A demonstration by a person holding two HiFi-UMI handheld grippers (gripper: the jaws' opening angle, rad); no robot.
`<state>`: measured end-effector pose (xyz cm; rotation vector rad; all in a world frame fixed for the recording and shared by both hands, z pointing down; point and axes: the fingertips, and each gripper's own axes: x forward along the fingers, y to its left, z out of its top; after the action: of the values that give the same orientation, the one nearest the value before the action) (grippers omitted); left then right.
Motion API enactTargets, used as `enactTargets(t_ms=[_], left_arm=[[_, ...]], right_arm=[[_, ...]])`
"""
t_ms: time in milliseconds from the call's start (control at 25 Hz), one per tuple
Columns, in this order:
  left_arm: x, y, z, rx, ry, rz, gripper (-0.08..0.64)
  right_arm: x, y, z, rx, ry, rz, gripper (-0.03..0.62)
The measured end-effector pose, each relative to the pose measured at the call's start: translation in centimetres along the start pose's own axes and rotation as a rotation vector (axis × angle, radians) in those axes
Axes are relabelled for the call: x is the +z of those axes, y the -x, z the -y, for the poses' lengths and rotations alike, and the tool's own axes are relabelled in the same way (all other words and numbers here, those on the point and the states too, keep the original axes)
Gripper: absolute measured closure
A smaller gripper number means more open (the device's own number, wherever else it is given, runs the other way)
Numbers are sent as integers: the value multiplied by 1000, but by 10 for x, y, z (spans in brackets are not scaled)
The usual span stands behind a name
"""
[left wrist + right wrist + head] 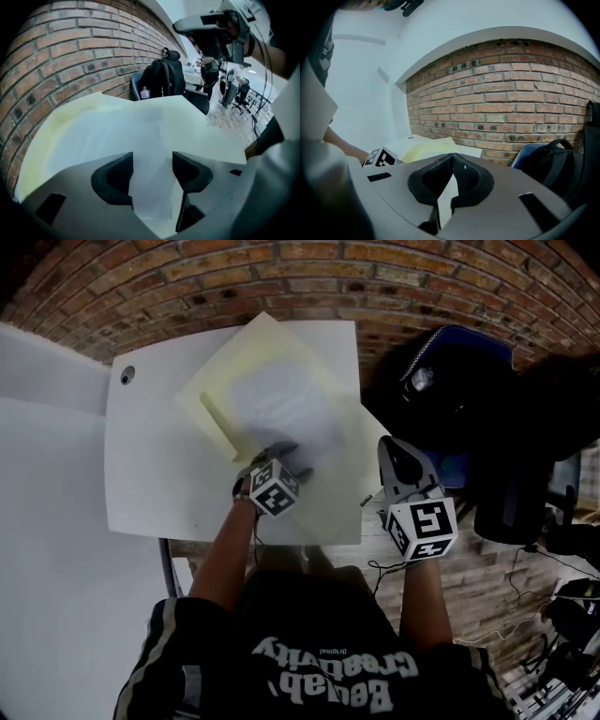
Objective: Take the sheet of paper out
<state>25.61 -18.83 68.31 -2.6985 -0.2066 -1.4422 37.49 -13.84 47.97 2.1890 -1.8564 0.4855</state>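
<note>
White sheet of paper lies on the yellow folder, not yet removed; the left gripper, jaws apart, hovers over the folder's near edge gripping nothing, and the right gripper, closed and apparently empty, sits right of the folder.

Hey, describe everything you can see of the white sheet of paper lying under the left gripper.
The sheet of paper is white, thin and rectangular. It lies flat and askew on a larger pale yellow folder on the white table. Whether it lies on top of the folder or inside it, I cannot tell. The left gripper holds its tongs apart over the sheet's near edge; contact is unclear.
</note>
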Motion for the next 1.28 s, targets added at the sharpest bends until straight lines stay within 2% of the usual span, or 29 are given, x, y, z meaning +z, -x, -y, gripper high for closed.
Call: enactTargets(t_ms=[280,440,520,600,640,760,1040,1280], left_arm=[[-1,-3,1,-21,62,49,336],[0,-1,5,-18,71,62,372],[2,0,12,-22,64,65,425],[5,3,19,-10,36,64,546],[6,5,21,7,15,65,558],[12,11,22,52,-11,80,560],[22,25,16,86,-8,114,560],[30,37,15,102,-10,132,560]], right_arm=[[-2,-3,-1,11,7,-9,600],[-3,-5,-7,29,14,-10,600],[-2,-6,-11,39,19,-8,600],[0,-5,-15,48,24,-3,600],[1,-5,-16,52,26,-1,600],[3,-4,-19,61,29,5,600],[-5,-5,-26,81,20,-8,600],[-23,-13,-20,62,0,-50,600]])
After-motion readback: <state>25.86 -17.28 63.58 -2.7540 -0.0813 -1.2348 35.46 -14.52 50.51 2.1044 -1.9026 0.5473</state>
